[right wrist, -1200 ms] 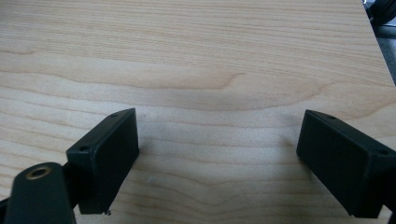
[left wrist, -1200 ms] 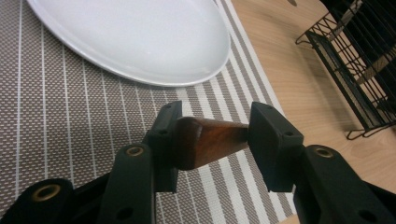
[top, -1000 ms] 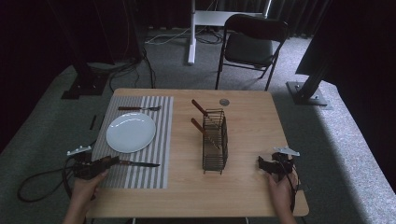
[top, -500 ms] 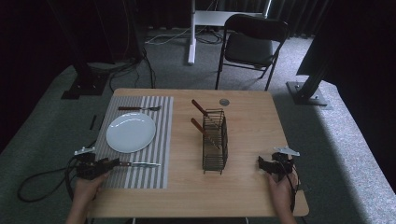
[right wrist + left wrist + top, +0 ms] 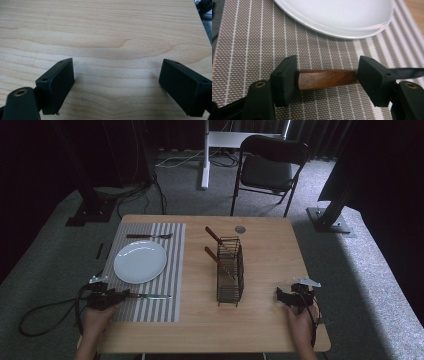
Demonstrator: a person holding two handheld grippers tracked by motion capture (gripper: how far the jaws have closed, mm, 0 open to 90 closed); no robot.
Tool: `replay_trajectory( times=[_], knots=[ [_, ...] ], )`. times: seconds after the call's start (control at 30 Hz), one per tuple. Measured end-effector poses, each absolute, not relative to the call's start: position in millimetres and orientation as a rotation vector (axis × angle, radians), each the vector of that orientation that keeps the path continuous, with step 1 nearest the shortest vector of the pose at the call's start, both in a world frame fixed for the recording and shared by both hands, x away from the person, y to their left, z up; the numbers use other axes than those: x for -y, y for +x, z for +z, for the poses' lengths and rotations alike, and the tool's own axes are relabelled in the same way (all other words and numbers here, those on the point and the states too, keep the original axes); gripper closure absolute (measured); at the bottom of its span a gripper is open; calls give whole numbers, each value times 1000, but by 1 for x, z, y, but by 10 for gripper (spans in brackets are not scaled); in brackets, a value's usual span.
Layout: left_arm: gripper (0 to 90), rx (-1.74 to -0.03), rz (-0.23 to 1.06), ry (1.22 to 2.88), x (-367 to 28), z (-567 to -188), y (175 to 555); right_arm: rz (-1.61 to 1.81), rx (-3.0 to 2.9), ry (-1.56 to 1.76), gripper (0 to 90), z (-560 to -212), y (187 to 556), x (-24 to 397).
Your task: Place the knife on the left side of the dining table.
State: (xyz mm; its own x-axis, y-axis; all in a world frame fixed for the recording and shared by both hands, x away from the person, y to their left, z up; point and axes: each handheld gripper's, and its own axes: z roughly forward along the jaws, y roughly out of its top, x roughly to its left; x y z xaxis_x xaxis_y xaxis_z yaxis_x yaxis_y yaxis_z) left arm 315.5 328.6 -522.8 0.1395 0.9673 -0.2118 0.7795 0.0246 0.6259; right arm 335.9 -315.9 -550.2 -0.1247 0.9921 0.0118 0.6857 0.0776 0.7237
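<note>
Left tool (image 5: 327, 80) jaws just opening around knife (image 5: 325, 79) handle below plate (image 5: 337, 17), right tool (image 5: 117, 87) spread over bare desk (image 5: 112, 30)

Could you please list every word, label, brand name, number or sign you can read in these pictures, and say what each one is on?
None: no readable text.
White plate, striped placemat, knife's wooden handle, wire cutlery rack and wooden table: no lettering visible.
Black fingers of the grippers: screw holes, no markings.
</note>
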Motion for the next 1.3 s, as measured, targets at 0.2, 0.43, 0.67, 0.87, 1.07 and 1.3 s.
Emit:
replay_trajectory(
  times=[0.2,0.43,0.67,0.87,1.07,1.3],
  knots=[
    [322,-1682,418,1834,-325,-526,318,811,-1867,1655,122,-550,336,316],
    [311,-1670,434,1826,-324,-525,316,811,-1867,1655,122,-550,336,316],
    [283,-1647,435,1807,-328,-519,300,811,-1867,1655,122,-550,336,316],
    [114,-1614,479,1847,-324,-519,278,811,-1867,1655,122,-550,336,316],
    [0,-1616,518,1809,-317,-527,263,811,-1867,1655,122,-550,336,316],
    [0,-1608,623,1821,-314,-534,255,811,-1867,1655,122,-550,336,316]
  ],
)
